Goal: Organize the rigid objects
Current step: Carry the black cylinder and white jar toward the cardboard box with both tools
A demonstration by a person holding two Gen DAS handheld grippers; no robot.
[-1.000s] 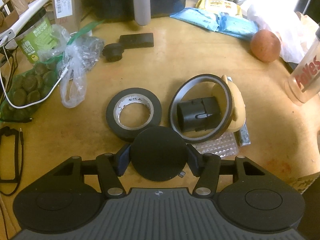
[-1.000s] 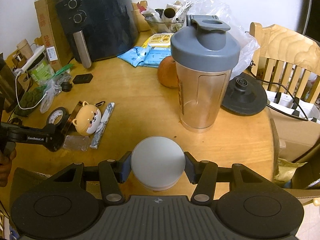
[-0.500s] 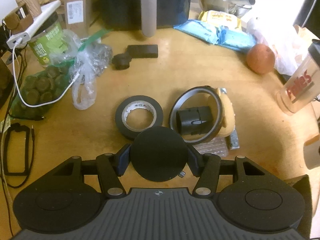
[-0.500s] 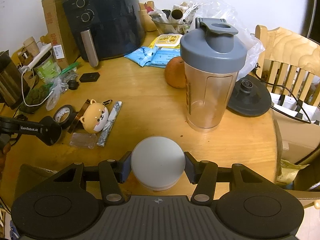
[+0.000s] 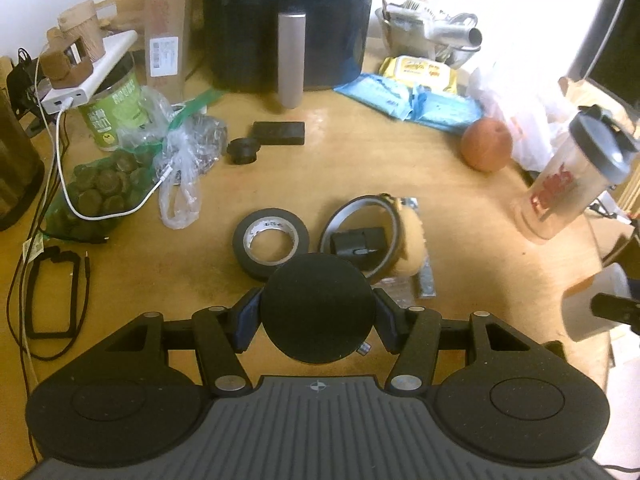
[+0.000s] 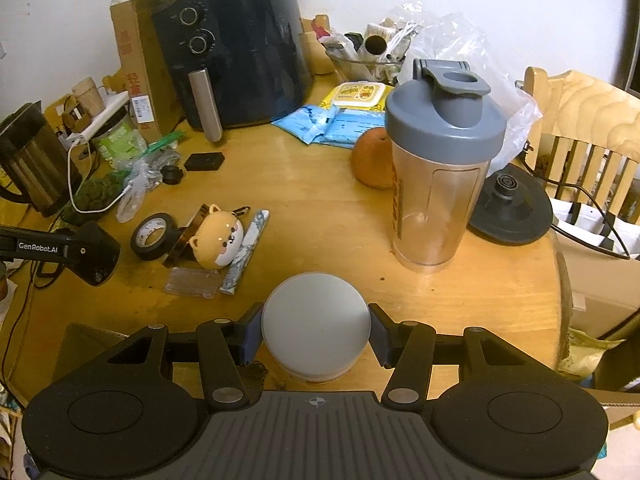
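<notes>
My left gripper [image 5: 318,318] is shut on a black round container [image 5: 318,304]; only its flat top shows, held above the table. It also appears at the left edge of the right wrist view as the left gripper [image 6: 94,254]. My right gripper [image 6: 316,330] is shut on a white-lidded round jar [image 6: 316,320] near the table's front edge. Ahead of the left gripper lie a black tape roll [image 5: 245,240], a thin ring [image 5: 333,222] with a small black cylinder [image 5: 358,242] inside it, and a dog-shaped figure [image 5: 412,236].
A shaker bottle [image 6: 440,168] and an orange [image 6: 370,160] stand mid-table, a kettle base [image 6: 508,208] and a wooden chair [image 6: 580,120] to the right. A black air fryer [image 6: 240,48], wipe packs [image 6: 340,124], bags and cables [image 5: 60,168] crowd the back and left.
My left gripper has risen and drawn back with the black container, so the tape roll and ring look smaller and farther off. The right gripper has hardly moved.
</notes>
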